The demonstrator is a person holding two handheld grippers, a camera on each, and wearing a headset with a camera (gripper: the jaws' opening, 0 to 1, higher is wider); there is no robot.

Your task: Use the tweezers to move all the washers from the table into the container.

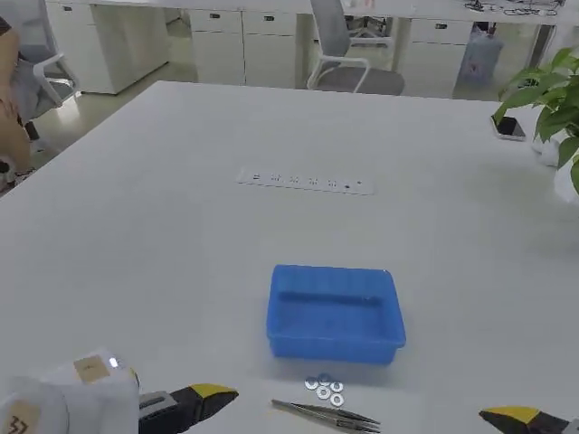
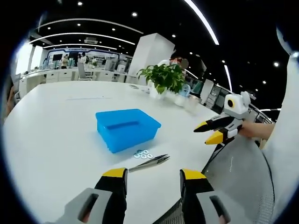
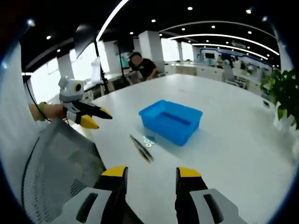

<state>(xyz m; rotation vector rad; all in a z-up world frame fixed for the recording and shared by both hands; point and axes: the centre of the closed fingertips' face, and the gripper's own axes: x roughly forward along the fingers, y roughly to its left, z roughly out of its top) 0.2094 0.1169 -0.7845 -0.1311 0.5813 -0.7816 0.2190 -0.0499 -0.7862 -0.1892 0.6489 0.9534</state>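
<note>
The washers [image 1: 324,389] sit clustered on the desk [image 1: 181,226] just on the near side of the blue container [image 1: 335,314], with the tweezers [image 1: 327,414] lying beside them, handy for a short carry. The left tongs [image 2: 154,173] and right tongs [image 3: 152,171] gape wide and empty, flanking the tweezers.

Washers [image 1: 324,389] btwn blue container [image 1: 335,312] & tweezers [image 1: 326,415], white table [image 1: 181,235].

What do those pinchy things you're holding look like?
The left gripper and right gripper match. Each has two black jaws capped with bright yellow tips, rising from pale grey bodies with dark slots. From the side the jaws taper to a point, like a beak.
</note>
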